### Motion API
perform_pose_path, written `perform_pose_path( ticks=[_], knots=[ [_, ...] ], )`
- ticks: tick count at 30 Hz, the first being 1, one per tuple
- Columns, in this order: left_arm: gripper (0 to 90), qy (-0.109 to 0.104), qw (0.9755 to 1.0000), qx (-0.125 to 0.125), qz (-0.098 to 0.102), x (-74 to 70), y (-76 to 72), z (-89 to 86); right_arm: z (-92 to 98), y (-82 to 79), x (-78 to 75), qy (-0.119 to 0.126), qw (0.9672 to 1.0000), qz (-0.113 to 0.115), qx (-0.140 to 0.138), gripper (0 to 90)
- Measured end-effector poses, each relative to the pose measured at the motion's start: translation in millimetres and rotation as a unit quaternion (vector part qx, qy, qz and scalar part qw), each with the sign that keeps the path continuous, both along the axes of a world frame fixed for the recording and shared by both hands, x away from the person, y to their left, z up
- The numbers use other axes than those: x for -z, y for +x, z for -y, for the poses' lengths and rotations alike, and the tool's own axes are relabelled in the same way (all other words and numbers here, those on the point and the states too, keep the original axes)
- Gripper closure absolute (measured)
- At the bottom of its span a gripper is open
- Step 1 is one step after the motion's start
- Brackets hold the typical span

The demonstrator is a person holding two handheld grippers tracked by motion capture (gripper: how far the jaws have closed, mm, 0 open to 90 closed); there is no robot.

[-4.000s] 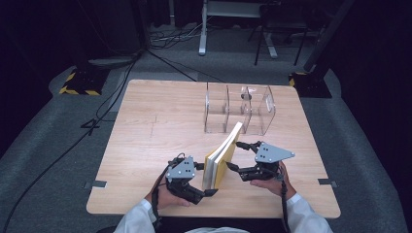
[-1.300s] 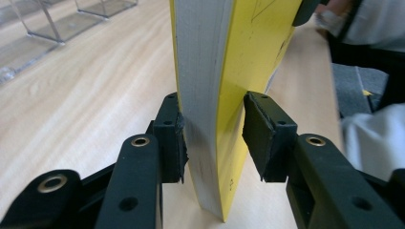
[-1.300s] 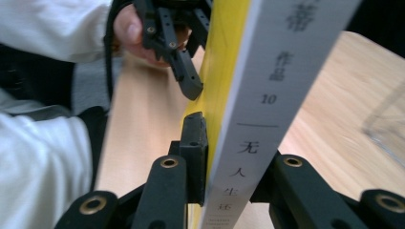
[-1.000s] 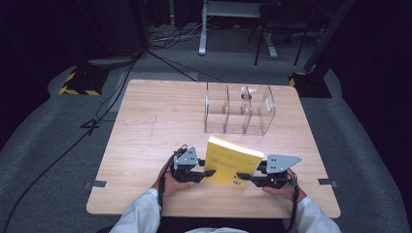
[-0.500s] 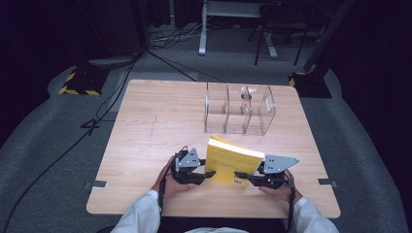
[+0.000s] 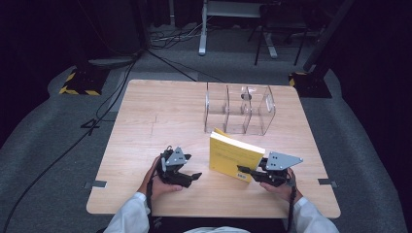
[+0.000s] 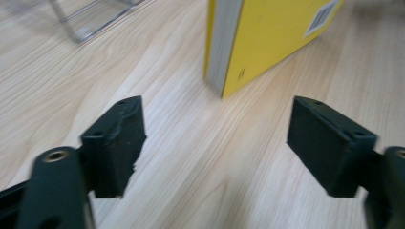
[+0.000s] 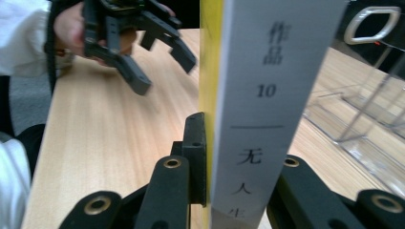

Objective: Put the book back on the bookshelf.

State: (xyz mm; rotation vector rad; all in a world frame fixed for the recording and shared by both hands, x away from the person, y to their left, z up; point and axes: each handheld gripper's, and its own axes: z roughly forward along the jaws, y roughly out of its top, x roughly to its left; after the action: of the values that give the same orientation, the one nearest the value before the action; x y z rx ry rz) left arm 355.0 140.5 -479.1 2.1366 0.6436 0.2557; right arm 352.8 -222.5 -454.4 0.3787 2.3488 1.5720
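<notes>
Thick yellow paperback book [image 6: 234,156] stands upright on the wooden table [image 6: 145,121], just in front of the clear plastic divider rack [image 6: 239,109]. Right gripper [image 6: 243,170] clamps its spine. Left gripper [image 6: 194,175], left of the book, jaws just opened, nothing between them.

Light wooden table [image 6: 160,116]. On it: clear plastic divided organizer [image 6: 239,109] at far centre-right, upright; yellow book [image 6: 234,156] standing on edge nearer the front, just in front of the organizer, apart from it.
</notes>
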Motion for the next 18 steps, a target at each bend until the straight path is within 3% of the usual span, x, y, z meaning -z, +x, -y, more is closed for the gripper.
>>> perform_pose_path(
  ticks=[2, 8, 14, 18],
  knots=[
    [18.1, 0.018, 0.9997, -0.016, -0.001, 2.2, -2.2, -8.4, 2.1, 1.0, -0.6, 0.001, 1.0000, 0.000, 0.008, 76.5],
    [17.3, 0.041, 0.9980, -0.049, -0.006, 6.8, -9.1, -30.1, 6.3, 2.0, -3.8, 0.005, 0.9995, 0.007, 0.029, 76.5],
    [17.0, 0.072, 0.9934, -0.089, -0.014, 13.4, -16.4, -47.1, 15.7, 4.0, -10.2, 0.011, 0.9979, 0.015, 0.063, 76.5],
    [16.9, 0.067, 0.9928, -0.095, -0.029, 17.4, -17.2, -49.9, 24.3, 5.3, -15.7, 0.013, 0.9963, 0.021, 0.083, 76.5]
  ],
)
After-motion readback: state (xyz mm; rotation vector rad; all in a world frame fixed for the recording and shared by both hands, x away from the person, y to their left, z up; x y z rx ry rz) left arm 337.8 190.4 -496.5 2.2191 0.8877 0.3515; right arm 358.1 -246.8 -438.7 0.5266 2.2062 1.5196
